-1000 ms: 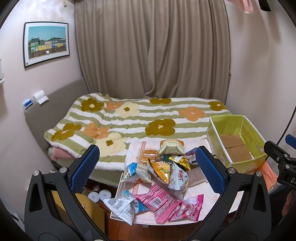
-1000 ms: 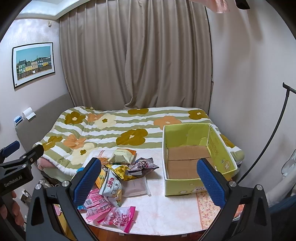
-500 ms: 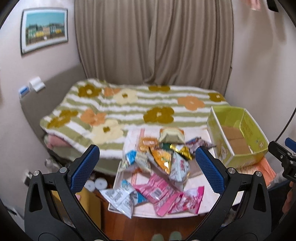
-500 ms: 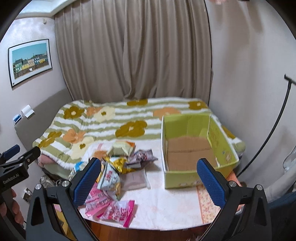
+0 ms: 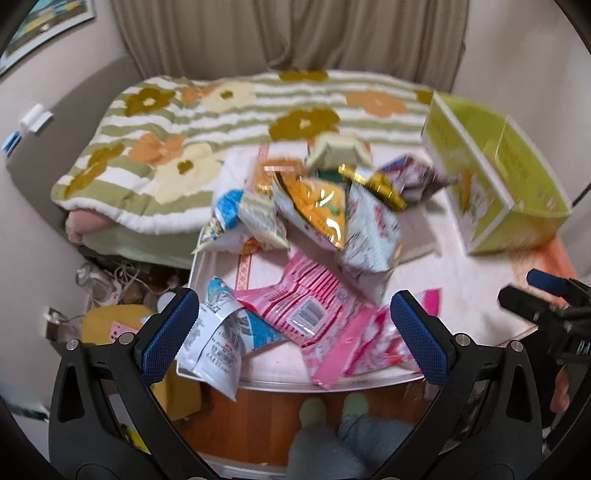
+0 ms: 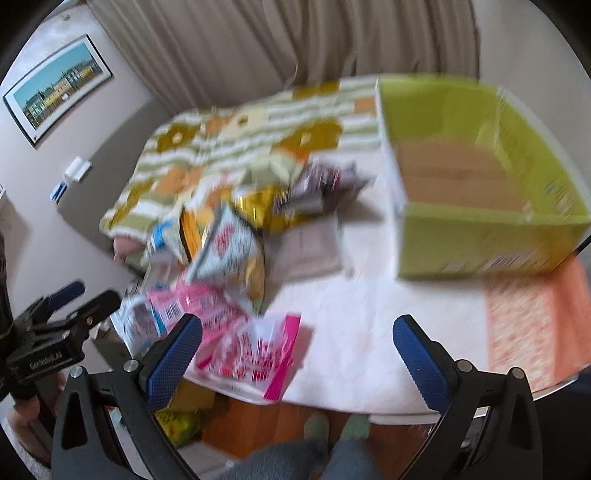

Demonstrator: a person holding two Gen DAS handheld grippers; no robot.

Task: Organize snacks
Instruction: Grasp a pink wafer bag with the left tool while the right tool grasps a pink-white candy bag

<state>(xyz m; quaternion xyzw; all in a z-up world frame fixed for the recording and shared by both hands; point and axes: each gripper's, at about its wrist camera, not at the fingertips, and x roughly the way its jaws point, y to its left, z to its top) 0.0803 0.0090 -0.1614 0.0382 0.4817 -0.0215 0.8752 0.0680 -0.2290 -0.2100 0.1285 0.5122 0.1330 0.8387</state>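
right wrist view alone shows box point(image 6: 480, 221) floor; fingers point(image 6: 177, 354) spread.

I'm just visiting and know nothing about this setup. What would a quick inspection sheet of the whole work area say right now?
Surface: small table with a pale cover, at the foot of a bed.
Job's things: snack packets heaped on the table's left side; green box on the right, open, nothing seen inside.
Clutter: yellow bag on the floor under the table edge.
Grippers: left tongs open, holding nothing; right tongs open, holding nothing.
Cables: tangled cords on the floor by the bed.
Surroundings: flowered blanket, curtain, framed picture.
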